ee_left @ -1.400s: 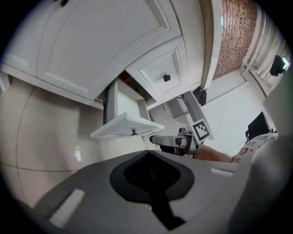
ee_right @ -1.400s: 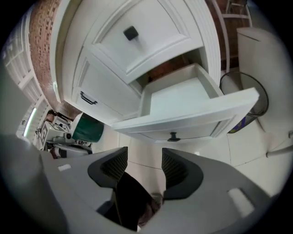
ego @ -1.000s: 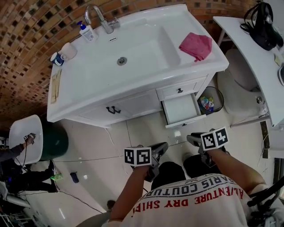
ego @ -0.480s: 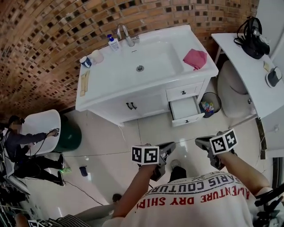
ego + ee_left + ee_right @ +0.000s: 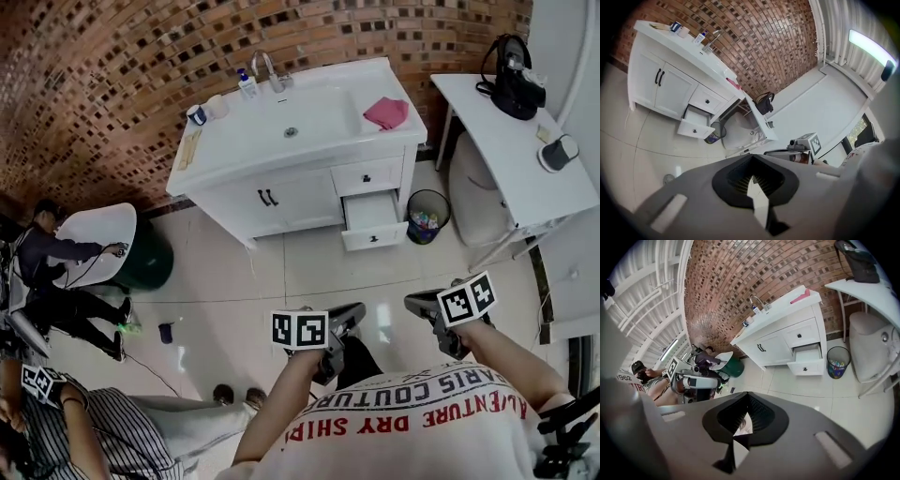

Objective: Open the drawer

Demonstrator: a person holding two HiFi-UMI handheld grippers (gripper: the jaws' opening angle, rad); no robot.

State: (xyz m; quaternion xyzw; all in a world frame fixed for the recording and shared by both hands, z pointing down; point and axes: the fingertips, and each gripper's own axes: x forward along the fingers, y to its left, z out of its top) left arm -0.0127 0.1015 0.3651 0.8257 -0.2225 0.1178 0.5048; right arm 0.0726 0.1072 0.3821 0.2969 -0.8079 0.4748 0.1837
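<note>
A white vanity [image 5: 281,202] stands against the brick wall. Its lower right drawer [image 5: 373,223] is pulled out and shows an empty white inside; the drawer above it [image 5: 366,176] is closed. The open drawer also shows in the left gripper view [image 5: 695,125] and the right gripper view [image 5: 806,363]. Both grippers hang over the tiled floor, well back from the vanity and touching nothing. My left gripper [image 5: 349,317] is shut and empty, its pads meeting [image 5: 752,180]. My right gripper [image 5: 419,302] is shut on nothing as well [image 5: 743,420].
A pink cloth [image 5: 385,112] lies on the sink top by the faucet [image 5: 262,70]. A waste bin [image 5: 427,216] stands right of the drawer, beside a white side table [image 5: 511,150] with a black bag [image 5: 511,66]. A person [image 5: 56,272] sits by a green bin [image 5: 150,262].
Both grippers have drawn back and risen from the vanity, which now looks smaller and farther off. The drawer stays pulled out. A person in a striped shirt has come into view at the lower left.
</note>
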